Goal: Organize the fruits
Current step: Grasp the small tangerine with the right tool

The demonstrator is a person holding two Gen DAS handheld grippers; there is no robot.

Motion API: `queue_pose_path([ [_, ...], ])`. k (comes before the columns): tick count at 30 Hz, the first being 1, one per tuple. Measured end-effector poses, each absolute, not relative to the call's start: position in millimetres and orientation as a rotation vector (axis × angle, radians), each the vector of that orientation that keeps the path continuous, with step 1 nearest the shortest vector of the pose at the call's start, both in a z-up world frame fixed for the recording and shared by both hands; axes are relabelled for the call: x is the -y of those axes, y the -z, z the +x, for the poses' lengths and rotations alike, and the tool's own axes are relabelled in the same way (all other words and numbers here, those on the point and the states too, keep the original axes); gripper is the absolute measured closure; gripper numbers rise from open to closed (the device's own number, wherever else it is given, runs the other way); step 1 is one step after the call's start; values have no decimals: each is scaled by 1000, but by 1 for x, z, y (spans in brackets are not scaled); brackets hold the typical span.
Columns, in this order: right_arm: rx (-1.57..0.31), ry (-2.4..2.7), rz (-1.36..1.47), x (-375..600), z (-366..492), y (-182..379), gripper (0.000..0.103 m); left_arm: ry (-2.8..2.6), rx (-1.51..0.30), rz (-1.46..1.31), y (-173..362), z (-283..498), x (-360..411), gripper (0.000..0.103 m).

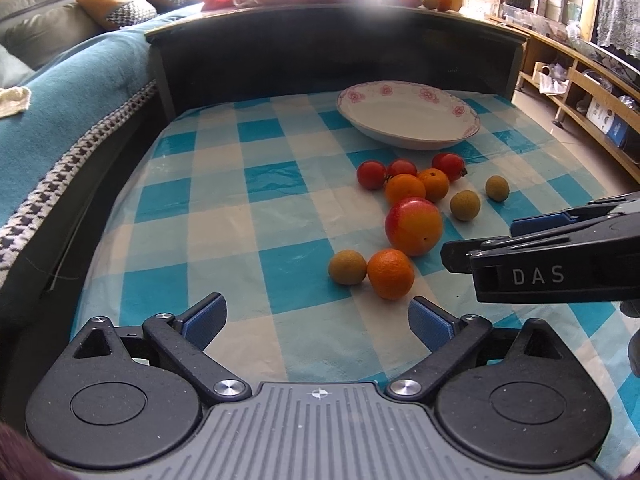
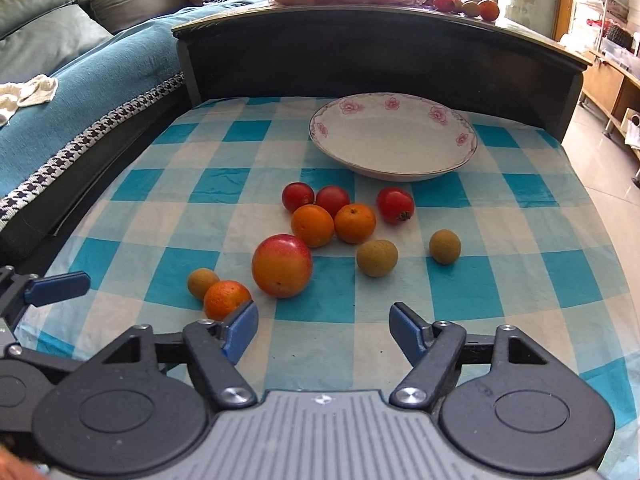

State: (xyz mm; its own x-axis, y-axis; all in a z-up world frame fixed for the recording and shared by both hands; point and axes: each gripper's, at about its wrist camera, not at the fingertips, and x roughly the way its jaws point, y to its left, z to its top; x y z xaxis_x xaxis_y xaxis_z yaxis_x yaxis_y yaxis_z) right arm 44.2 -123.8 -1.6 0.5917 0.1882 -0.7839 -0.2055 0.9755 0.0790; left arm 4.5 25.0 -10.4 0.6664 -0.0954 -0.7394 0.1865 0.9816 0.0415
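Checked blue cloth [image 2: 248,184] being covered by loose fruit, plate [image 2: 394,168] sitting bare, left gripper [image 1: 316,320] and right gripper [image 2: 322,330] being held spread, nothing pinched.

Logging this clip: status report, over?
Left gripper and right gripper open, empty. Fruits loose on cloth; plate bare. Nothing in the way.

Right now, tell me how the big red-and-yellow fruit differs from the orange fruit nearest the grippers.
The big red-and-yellow fruit is the larger; the nearest orange fruit is clearly smaller. The big one is smooth and glossy, red blending into yellow-orange; the small one is evenly orange with dimpled skin. The big one lies apart from its neighbours; the small one touches a tan fruit. Both are round and lie on the checked cloth, outside the plate.
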Motion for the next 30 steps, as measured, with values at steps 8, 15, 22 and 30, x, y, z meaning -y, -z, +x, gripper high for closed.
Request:
queue_pose_path([
  [8, -924, -324, 25, 126, 46, 0, 43, 217, -843, 158, 12, 7, -21, 9],
  [15, -950, -453, 12, 105, 50, 9, 51, 216, -862, 152, 16, 7, -28, 9],
  [22, -987, -496, -3, 87, 61, 19, 67, 219, -870, 130, 18, 10, -31, 9],
  [30, -1008, -483, 25, 94, 66, 18, 70, 234, -856, 154, 16, 13, -29, 9],
])
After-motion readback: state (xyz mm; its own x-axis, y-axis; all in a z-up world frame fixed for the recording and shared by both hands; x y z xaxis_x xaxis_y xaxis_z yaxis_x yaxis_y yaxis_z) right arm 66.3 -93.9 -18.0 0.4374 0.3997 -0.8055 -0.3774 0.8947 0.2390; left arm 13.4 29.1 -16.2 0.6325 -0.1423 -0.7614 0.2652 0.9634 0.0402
